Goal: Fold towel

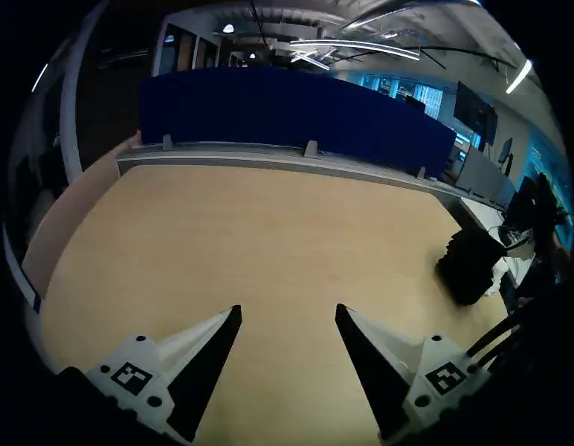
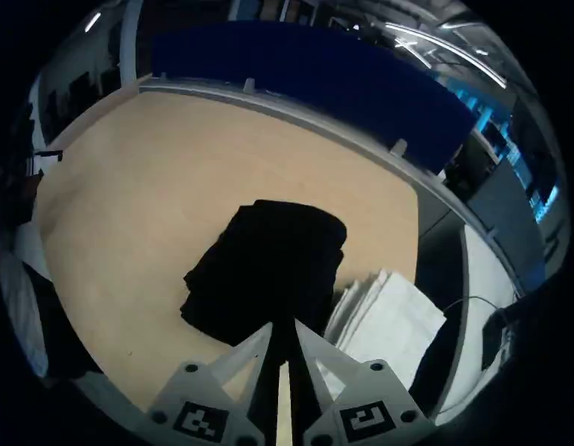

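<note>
Your left gripper [image 1: 287, 306] hangs over bare bench [image 1: 250, 223], jaws spread wide, nothing between them. Off to its right, near the bench's edge, sits the black towel pile [image 1: 469, 264].

Now your right gripper [image 2: 285, 325]: the jaws are drawn close, just a thin slit between them. The tips sit right at the near edge of the black towel pile, and whether they're nipping any fabric, you can't tell from here. The pile lies folded and stacked on the wood. Right up against its right side is a stack of white towels [image 2: 384, 312], by the bench corner. Beyond it all, a blue partition [image 2: 324, 67] runs along the bench's far side.
</note>
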